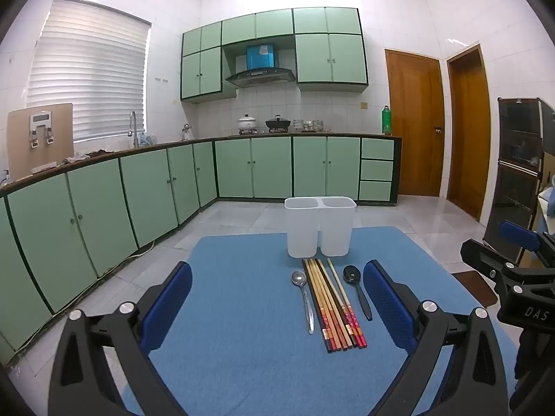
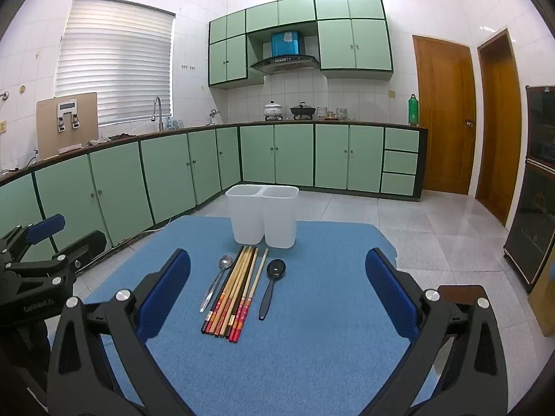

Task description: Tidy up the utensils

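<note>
Two spoons [image 2: 215, 282], one chopstick bundle [image 2: 231, 294], one two-compartment holder [image 2: 263, 215].

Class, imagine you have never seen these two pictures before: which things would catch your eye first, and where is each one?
A tight row of chopsticks lies mid-mat on the blue mat, with a metal spoon to its left and a black spoon to its right. Just behind them stands a white two-compartment holder. In the foreground, the right tool and left tool hang open and hold nothing.
</note>
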